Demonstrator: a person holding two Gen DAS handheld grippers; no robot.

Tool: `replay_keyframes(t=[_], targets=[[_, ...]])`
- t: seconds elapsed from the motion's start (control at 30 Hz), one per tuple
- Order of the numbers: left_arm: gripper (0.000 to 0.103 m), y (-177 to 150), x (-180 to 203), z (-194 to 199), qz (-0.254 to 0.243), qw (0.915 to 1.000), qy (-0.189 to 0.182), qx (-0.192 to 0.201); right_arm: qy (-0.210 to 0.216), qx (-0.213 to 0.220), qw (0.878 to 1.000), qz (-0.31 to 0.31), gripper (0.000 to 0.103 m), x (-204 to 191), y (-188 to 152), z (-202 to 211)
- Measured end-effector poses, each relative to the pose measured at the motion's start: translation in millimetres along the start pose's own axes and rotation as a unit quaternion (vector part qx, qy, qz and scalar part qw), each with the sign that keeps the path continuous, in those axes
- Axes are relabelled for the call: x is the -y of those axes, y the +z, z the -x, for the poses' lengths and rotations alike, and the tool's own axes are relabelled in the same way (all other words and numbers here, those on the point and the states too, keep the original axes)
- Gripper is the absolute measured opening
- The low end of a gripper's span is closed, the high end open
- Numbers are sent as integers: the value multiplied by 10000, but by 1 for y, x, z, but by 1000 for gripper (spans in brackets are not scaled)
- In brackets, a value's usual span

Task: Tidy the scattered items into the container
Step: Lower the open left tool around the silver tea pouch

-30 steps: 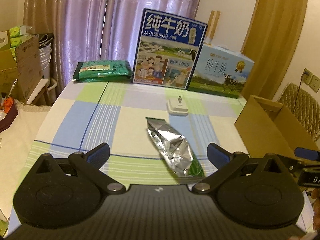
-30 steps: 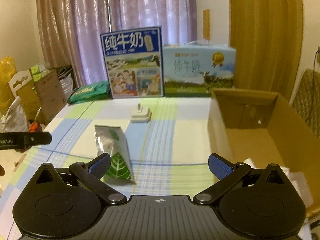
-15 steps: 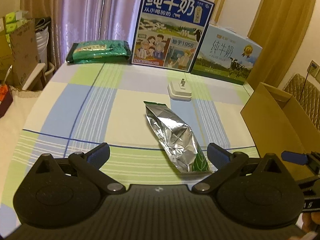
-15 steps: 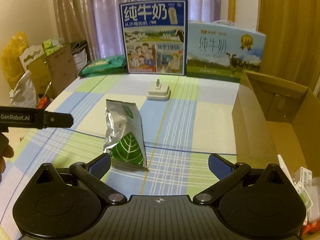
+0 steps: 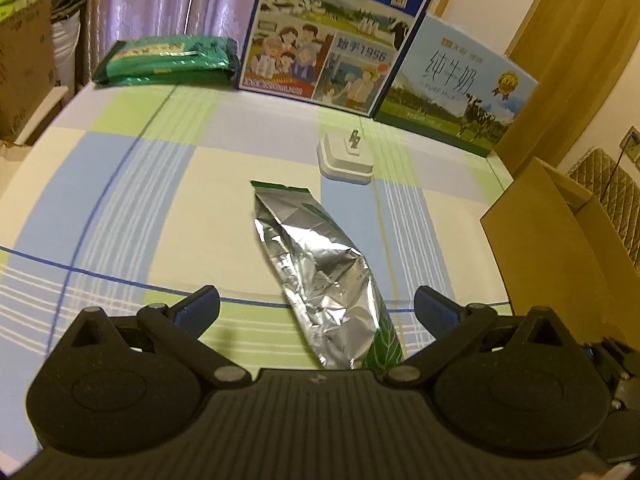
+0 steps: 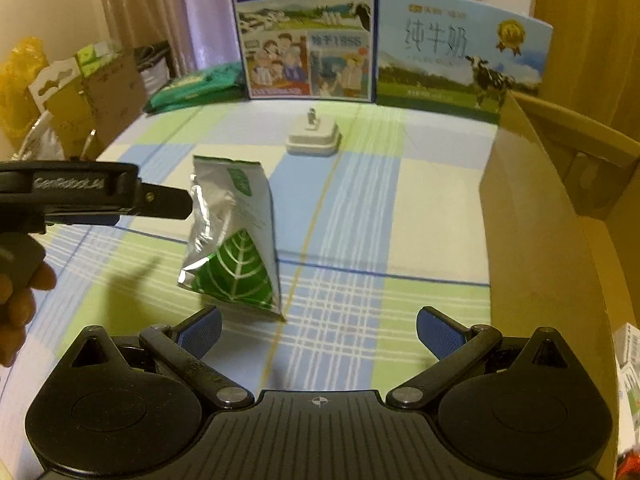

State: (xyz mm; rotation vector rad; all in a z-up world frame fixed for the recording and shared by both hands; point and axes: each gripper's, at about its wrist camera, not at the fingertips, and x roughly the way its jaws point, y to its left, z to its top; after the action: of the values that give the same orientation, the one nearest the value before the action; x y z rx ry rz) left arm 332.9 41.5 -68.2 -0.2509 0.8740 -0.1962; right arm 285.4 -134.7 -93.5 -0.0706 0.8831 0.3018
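Observation:
A silver foil pouch (image 5: 320,272) with a green leaf print lies on the checked tablecloth; its near end sits between the blue pads of my open left gripper (image 5: 316,314). The same pouch (image 6: 234,240) shows in the right wrist view, ahead and left of my open right gripper (image 6: 318,330), which holds nothing. A white plug adapter (image 5: 345,156) (image 6: 313,140) rests farther back. The brown cardboard box (image 5: 560,248) (image 6: 532,248) stands at the right edge. The left gripper (image 6: 160,204) enters the right wrist view from the left, its tip beside the pouch.
Two milk cartons (image 5: 332,28) (image 5: 452,84) stand along the table's far edge, and a green packet (image 5: 168,60) lies to their left. Cardboard boxes and bags (image 6: 72,96) stack beside the table at left. A hand (image 6: 20,300) holds the left gripper.
Both grippers have moved forward and lower toward the pouch. The left gripper's open fingers now flank the pouch's near end. Nothing on the table has shifted.

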Motion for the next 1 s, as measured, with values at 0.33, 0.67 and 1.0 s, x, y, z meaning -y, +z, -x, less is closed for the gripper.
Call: replay_keyframes(t=[0.33,0.67,1.0], targets=[[101,7,12,-44,39,9994,47,-335,51,18,9999,-164,101,13,3,-9],[101,8,13,-65,-34,9990,135,-434,-186,-125,9996,173,101,14,4,-34],[101,3,15,-83,-249,9978,272,-559,-324,-254,9991,-83,101,21,8,-42]])
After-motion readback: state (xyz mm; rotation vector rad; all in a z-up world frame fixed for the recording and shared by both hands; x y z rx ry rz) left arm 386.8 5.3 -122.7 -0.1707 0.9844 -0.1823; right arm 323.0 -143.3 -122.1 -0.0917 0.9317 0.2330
